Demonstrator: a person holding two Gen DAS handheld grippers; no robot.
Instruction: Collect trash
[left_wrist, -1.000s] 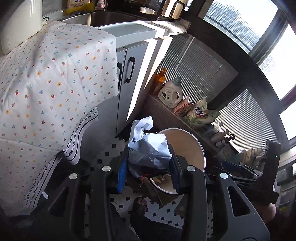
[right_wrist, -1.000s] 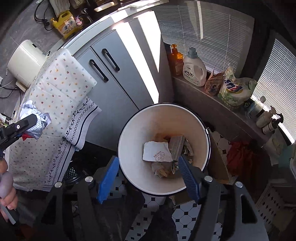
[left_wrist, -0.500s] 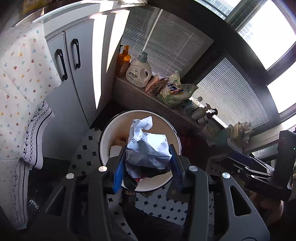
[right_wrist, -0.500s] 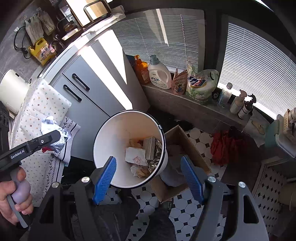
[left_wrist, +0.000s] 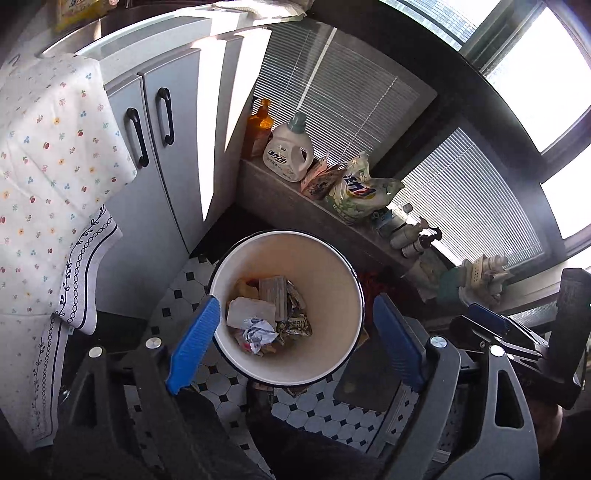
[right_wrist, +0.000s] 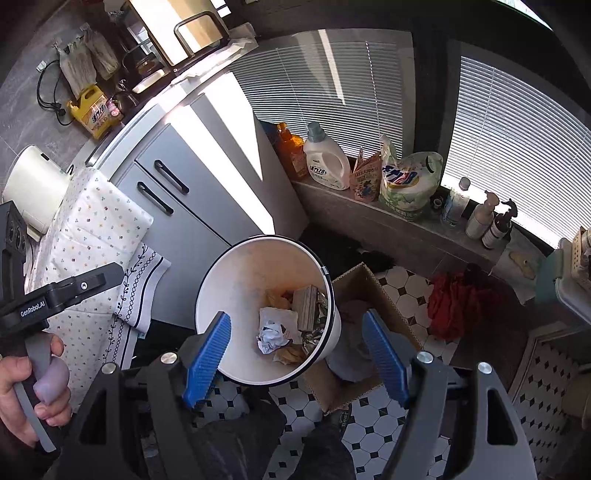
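Note:
A white round trash bin (left_wrist: 332, 266) stands on the tiled floor; it also shows in the right wrist view (right_wrist: 236, 295). A crumpled blue-white paper ball (left_wrist: 258, 330) lies inside on other trash, and shows in the right wrist view (right_wrist: 271, 332). My left gripper (left_wrist: 295, 339) is open and empty above the bin, its blue pads on either side of the rim. My right gripper (right_wrist: 295, 350) is open and empty, also above the bin. The left gripper's body shows at the left of the right wrist view (right_wrist: 55, 295).
A grey cabinet (left_wrist: 162, 155) and a flowered tablecloth (left_wrist: 48, 166) are left of the bin. A ledge holds a detergent bottle (left_wrist: 288, 151) and bags. A cardboard box (right_wrist: 365, 332) sits right of the bin. A red cloth (right_wrist: 458, 299) lies on the floor.
My left gripper opened over the bin and the crumpled paper dropped in. The right gripper drew back and to the right, still open.

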